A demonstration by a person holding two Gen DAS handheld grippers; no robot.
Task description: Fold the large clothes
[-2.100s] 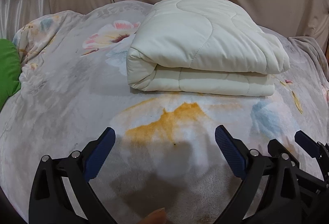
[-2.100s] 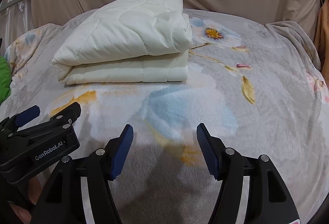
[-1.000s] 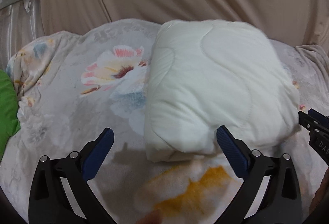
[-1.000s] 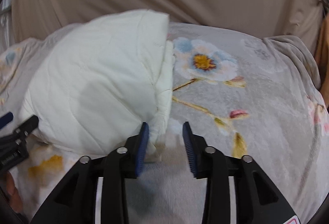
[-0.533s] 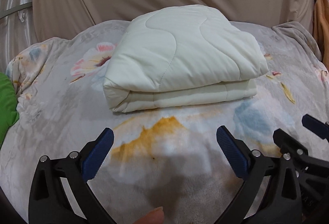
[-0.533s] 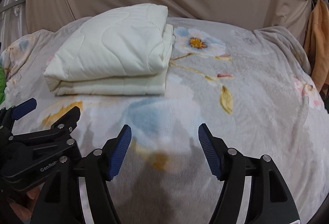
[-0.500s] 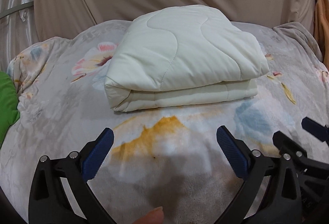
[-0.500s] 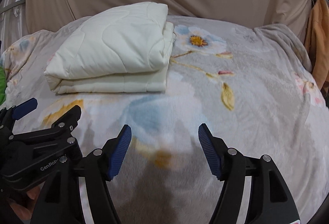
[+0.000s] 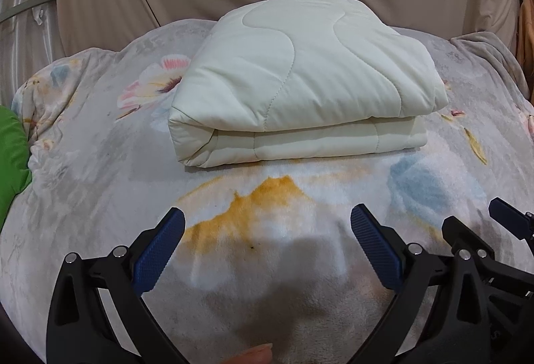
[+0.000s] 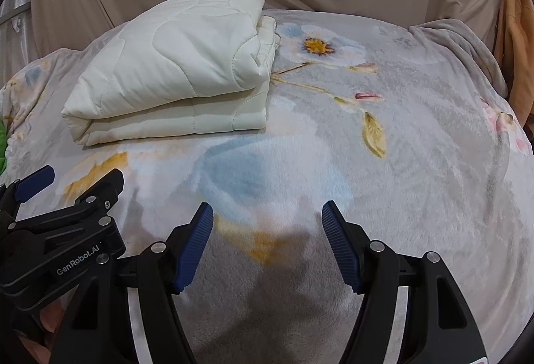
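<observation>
One folded quilt (image 9: pixel 300 77) (cream), two empty gripper heads, left gripper (image 9: pixel 267 244), right gripper (image 10: pixel 267 240).

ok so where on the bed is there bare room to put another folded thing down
Free: the floral blanket right of the folded cream quilt, out to the grey rumpled edge; also the strip between the quilt and both open grippers, left gripper, right gripper. Tightest by the green fabric.

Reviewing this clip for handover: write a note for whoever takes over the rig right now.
Left gripper: open, empty, above the floral blanket.
Right gripper: open, empty, beside the left one.
Cream quilt: folded into a thick stack, lying on the blanket ahead of both grippers, touched by neither.
Done: the quilt looks folded and set down.
Left: probably nothing, perhaps squaring the layered edges at its right end.
</observation>
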